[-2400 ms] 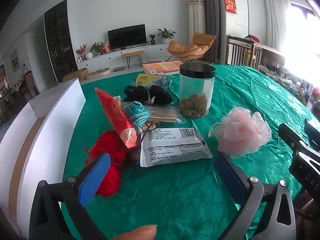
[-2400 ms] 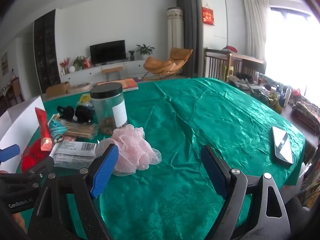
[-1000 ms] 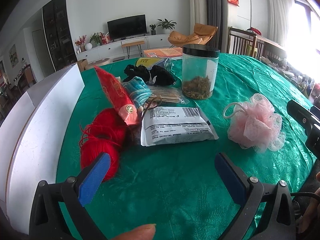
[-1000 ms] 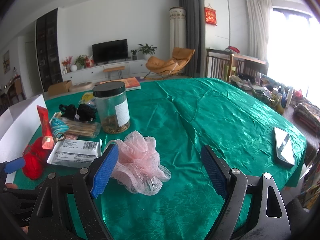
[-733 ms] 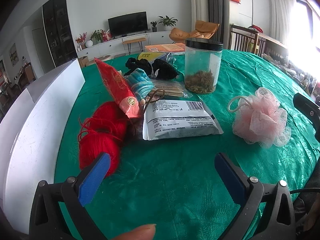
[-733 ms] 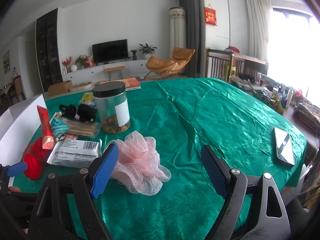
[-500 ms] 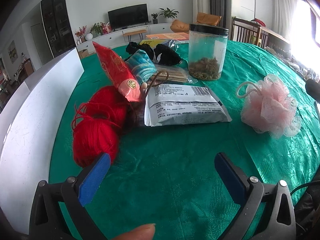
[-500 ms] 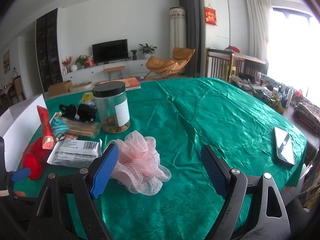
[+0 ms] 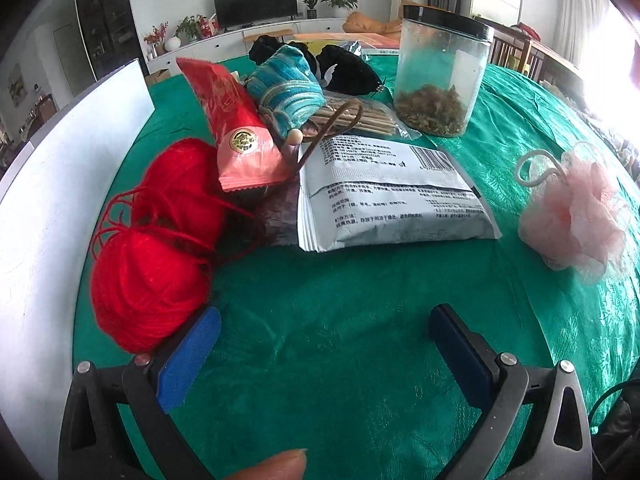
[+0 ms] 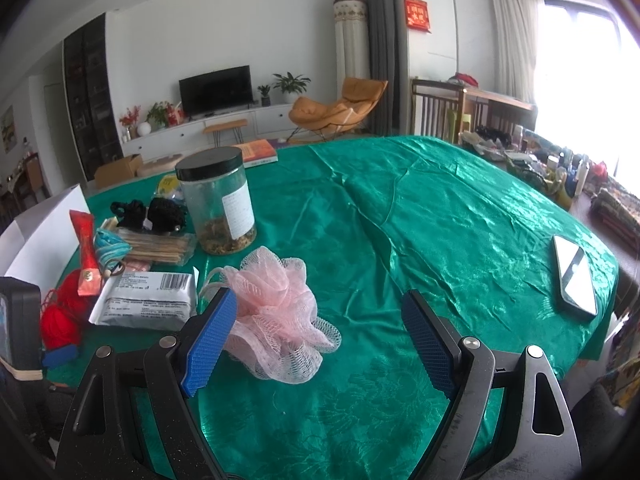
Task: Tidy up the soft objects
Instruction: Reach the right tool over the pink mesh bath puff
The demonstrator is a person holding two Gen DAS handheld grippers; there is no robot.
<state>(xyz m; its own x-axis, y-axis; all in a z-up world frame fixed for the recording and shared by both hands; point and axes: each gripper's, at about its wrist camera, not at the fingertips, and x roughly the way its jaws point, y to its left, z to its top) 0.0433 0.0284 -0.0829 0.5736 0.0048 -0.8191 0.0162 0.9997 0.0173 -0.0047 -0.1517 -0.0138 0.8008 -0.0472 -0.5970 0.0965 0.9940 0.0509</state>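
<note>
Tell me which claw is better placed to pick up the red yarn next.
Left. The left claw is open, low over the green cloth, its left pad right beside the red yarn. The right claw, also open, faces the pink bath pouf, well away from the yarn.

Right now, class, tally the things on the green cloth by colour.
Red: 2, yarn, packet
Pink: 1, pouf
Blue: 1, pouch
Grey: 1, bag
Black: 1, cloth heap
Clear: 2, jar, stick pack
Total: 8
</note>
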